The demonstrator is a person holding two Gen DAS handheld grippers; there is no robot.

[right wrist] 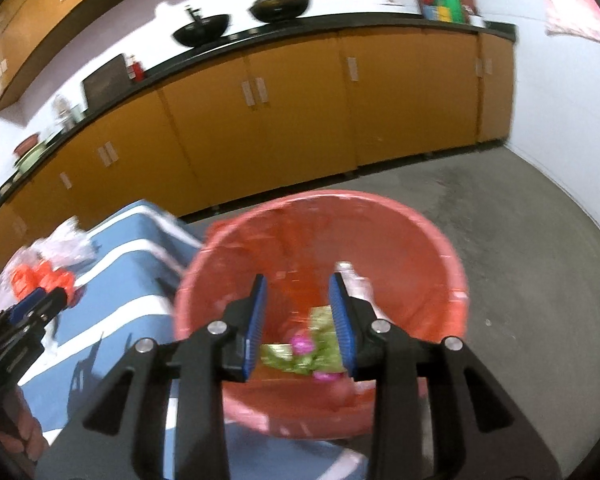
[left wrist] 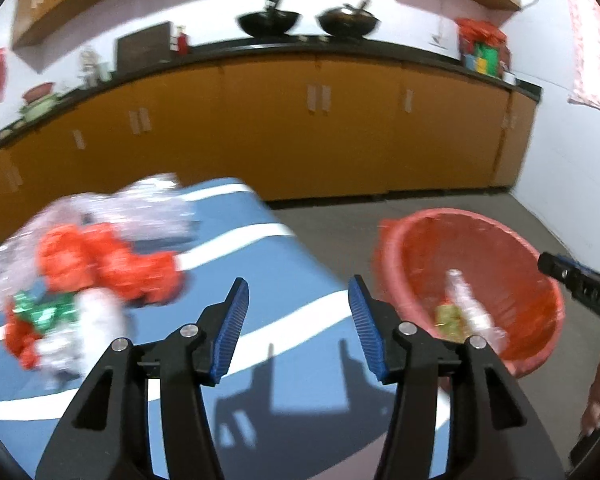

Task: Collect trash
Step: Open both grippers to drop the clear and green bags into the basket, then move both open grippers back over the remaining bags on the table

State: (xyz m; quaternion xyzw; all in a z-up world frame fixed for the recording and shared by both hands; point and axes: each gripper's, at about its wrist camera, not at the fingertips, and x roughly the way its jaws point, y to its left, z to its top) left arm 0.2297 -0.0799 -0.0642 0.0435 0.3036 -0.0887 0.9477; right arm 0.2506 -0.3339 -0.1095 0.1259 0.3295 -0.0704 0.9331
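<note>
Trash is seen in two places. Some lies in the red plastic basket (right wrist: 404, 240), which stands on the grey floor (right wrist: 520, 216) just beside the blue tabletop (left wrist: 300, 288): a crumpled green wrapper (right wrist: 320, 344) with pink spots, a yellowish packet (left wrist: 450, 318) and a clear plastic bottle (left wrist: 466, 300) are visible at its bottom. The basket's inside is lined with red film. The rest remains on the white-striped tabletop as a loose heap: crumpled orange-red plastic (left wrist: 108, 260), clear crinkled film (left wrist: 148, 200) and a green shiny wrapper (left wrist: 44, 310), blurred in both views.

The left hand-held gripper (left wrist: 298, 298) is held above the tabletop with its blue pads (left wrist: 230, 328) well apart and nothing between them; its shadow falls on the blue surface. The right hand-held gripper (right wrist: 298, 300) is held over the mouth of the basket, its blue pads (right wrist: 256, 328) parted, with no item gripped; the wrapper is seen below, through the gap.

A long run of orange cabinets (right wrist: 300, 104) under a black counter stands behind, with two black woks (left wrist: 270, 22) on it.
</note>
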